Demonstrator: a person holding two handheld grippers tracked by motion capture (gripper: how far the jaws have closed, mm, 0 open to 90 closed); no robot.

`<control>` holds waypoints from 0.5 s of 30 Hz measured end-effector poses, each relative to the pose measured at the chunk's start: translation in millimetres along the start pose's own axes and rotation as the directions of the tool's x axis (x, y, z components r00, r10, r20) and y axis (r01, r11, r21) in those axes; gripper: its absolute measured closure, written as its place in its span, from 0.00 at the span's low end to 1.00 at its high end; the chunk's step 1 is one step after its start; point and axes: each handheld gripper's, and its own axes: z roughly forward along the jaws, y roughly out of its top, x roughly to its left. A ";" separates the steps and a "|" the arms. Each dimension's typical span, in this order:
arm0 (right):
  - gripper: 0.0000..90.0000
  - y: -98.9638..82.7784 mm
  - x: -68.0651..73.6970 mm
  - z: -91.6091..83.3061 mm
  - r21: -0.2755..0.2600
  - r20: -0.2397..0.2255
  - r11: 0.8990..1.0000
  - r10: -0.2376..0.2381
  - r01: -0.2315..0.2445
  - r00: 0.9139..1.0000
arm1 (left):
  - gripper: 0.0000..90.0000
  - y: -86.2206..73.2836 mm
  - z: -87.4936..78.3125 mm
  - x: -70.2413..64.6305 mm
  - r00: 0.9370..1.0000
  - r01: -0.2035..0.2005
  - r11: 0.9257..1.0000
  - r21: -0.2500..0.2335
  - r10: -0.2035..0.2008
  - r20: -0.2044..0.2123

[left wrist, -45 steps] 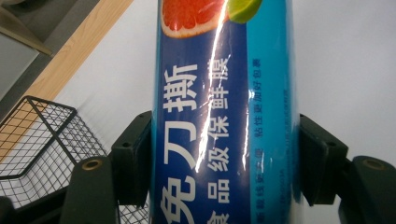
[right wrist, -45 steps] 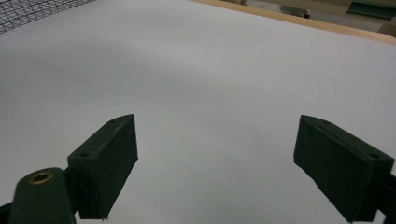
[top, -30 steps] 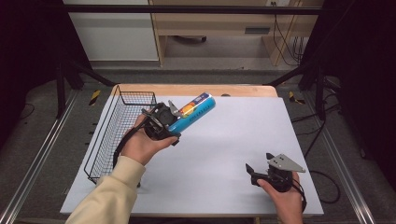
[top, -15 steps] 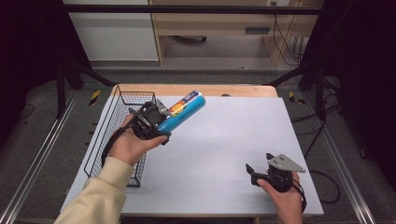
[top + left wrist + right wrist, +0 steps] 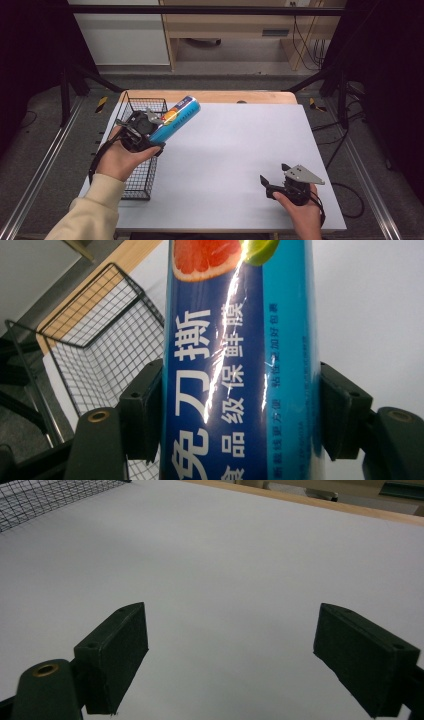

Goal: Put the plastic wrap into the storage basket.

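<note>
A long blue box (image 5: pixel 175 120) printed with fruit and white writing hangs above the right rim of a black wire basket (image 5: pixel 134 178), tilted up toward the far right. My left gripper (image 5: pixel 150 136) is shut on its lower part; in the left gripper view both black pads press the sides of the blue box (image 5: pixel 240 365), with the basket (image 5: pixel 100 340) behind at the left. My right gripper (image 5: pixel 274 178) rests near the table's front right edge, held by a hand. Its jaws stand wide apart in the right gripper view (image 5: pixel 230 655), with bare white table between them.
The white table top (image 5: pixel 240 145) lies between the two hands, with a wooden strip (image 5: pixel 215 97) along its far edge. The basket stands at the table's left edge. Metal rails (image 5: pixel 40 165) run along the floor on both sides, and cabinets (image 5: pixel 120 35) stand beyond the table.
My left hand has carried the blue box leftward, from over the white table to over the basket's right rim. The right gripper has kept still.
</note>
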 end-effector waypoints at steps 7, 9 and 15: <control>0.15 -0.3 4.6 -3.2 -0.015 -0.018 1.000 -0.005 0.005 1.000 | 0.36 -10.8 -2.9 5.1 0.998 0.047 0.999 0.022 -0.046 -0.031; 0.15 -0.2 7.3 -3.6 -0.012 -0.026 1.000 -0.016 0.015 1.000 | 0.36 -13.3 -3.5 4.0 0.997 0.062 0.998 0.028 -0.061 -0.038; 0.15 1.5 13.9 -5.5 -0.012 -0.028 0.999 -0.044 0.044 0.999 | 0.36 -19.3 -5.4 0.1 0.994 0.094 0.994 0.053 -0.090 -0.067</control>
